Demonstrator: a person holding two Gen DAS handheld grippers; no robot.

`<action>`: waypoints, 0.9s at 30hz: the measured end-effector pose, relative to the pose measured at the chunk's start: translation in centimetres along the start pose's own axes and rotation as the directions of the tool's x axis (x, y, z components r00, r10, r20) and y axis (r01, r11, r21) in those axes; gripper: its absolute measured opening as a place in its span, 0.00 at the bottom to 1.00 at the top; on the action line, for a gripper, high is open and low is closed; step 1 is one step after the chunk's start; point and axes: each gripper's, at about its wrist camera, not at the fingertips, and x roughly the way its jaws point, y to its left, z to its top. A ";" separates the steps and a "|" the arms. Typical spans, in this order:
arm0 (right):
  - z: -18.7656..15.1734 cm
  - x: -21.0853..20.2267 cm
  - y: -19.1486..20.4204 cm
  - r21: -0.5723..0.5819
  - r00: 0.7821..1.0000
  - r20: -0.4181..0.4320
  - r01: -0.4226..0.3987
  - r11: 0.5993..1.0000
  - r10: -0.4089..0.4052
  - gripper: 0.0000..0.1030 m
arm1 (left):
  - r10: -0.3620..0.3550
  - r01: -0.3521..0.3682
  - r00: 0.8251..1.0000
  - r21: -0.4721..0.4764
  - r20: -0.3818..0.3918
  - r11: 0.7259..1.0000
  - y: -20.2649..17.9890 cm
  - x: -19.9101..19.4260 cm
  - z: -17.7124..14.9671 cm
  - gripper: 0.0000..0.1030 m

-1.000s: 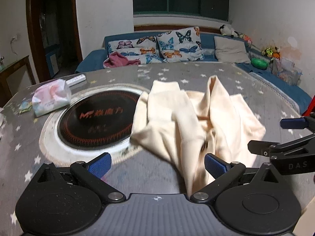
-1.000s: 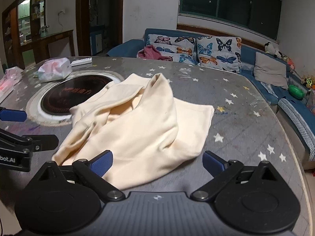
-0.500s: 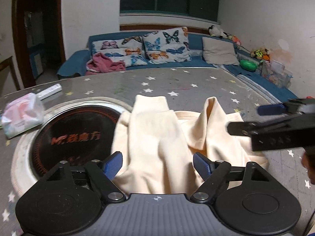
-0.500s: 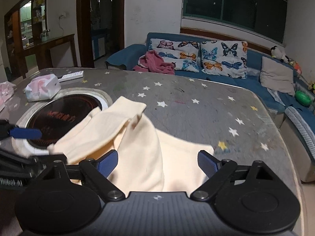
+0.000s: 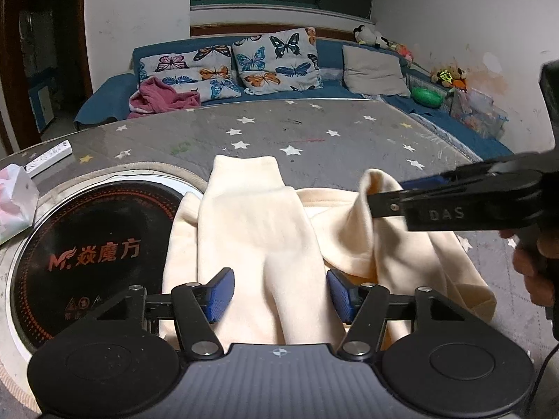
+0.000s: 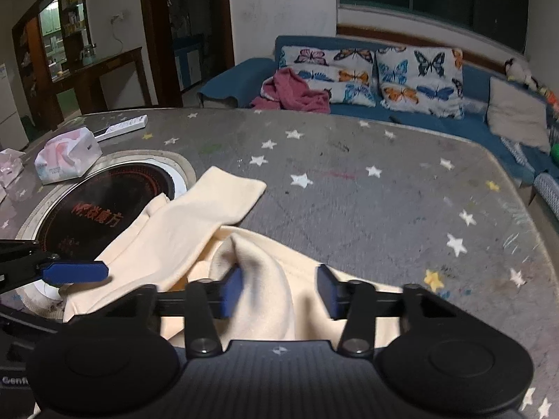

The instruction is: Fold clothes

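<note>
Left wrist view: crumpled cream fleece garment (image 5: 265,230) on grey star-printed table (image 5: 314,132), overlapping round black cooktop (image 5: 87,248).
Left gripper (image 5: 279,295) and right gripper (image 6: 279,295) both spread wide, straddling raised folds, gripping nothing.

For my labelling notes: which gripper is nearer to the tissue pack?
Left. The left gripper sits beside the cooktop near the tissue pack; the right gripper is farther across the cream garment.

— What's the surface?
— A grey table (image 6: 367,209) printed with stars.
— And on it?
— A cream garment (image 5: 258,230), a round black cooktop (image 5: 87,244), a tissue pack (image 6: 66,157), a white remote (image 6: 122,126).
</note>
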 end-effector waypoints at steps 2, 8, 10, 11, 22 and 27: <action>-0.2 -0.3 -0.3 0.015 1.000 0.003 -0.014 1.000 0.014 0.20 | -0.003 0.003 1.000 0.001 0.005 1.000 -0.1 0.1 0.3 0.59; -0.9 -3.3 -0.9 0.027 0.997 0.068 0.031 0.999 -0.032 0.10 | -0.001 0.001 1.000 0.032 0.016 1.000 -0.7 1.1 1.2 0.54; -1.6 -4.9 -1.3 0.049 0.994 0.095 0.058 0.997 -0.062 0.09 | 0.000 0.000 1.000 0.032 0.002 0.999 -0.7 1.6 1.4 0.31; -1.9 -5.7 -1.5 0.060 0.991 0.108 0.071 0.996 -0.077 0.09 | -0.002 0.002 1.000 0.026 -0.006 1.000 -0.6 1.8 1.4 0.24; -8.5 -13.8 -5.3 0.264 0.945 0.157 0.238 0.935 -0.285 0.08 | 0.042 -0.035 0.994 -0.063 0.101 0.997 2.3 -3.5 0.2 0.06; -12.5 -15.8 -7.4 0.379 0.936 0.100 0.279 0.883 -0.339 0.08 | 0.090 -0.067 0.985 -0.155 0.150 0.986 4.9 -8.6 -1.9 0.06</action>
